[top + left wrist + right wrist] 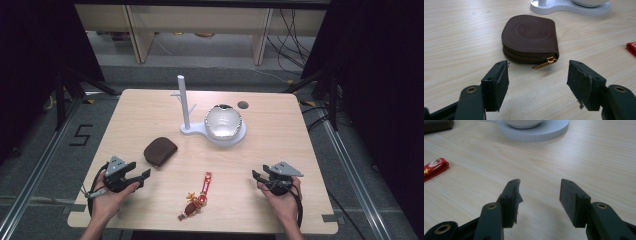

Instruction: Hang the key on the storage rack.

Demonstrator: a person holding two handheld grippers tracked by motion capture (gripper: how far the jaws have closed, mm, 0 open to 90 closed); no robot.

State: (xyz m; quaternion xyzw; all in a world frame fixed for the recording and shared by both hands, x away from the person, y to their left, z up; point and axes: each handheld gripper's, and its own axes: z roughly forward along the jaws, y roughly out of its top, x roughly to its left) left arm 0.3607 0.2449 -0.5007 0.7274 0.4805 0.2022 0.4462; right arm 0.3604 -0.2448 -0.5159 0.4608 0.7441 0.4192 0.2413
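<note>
Left gripper view shows the left gripper (537, 82) wide open, empty, just short of the brown pouch (530, 38). Right gripper (539, 200) stands partly open over bare table (586, 157), touching nothing.

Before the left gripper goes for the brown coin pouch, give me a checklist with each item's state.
1. Left gripper jaws open with nothing between them: ok.
2. Brown zip coin pouch lies flat straight ahead of those jaws: ok.
3. Bare table between jaws and pouch: ok.
4. Zip closed, gold pull facing the gripper: ok.
5. Right gripper open and holding nothing: ok.
6. Red keychain charm lies apart from the pouch: ok.
</note>
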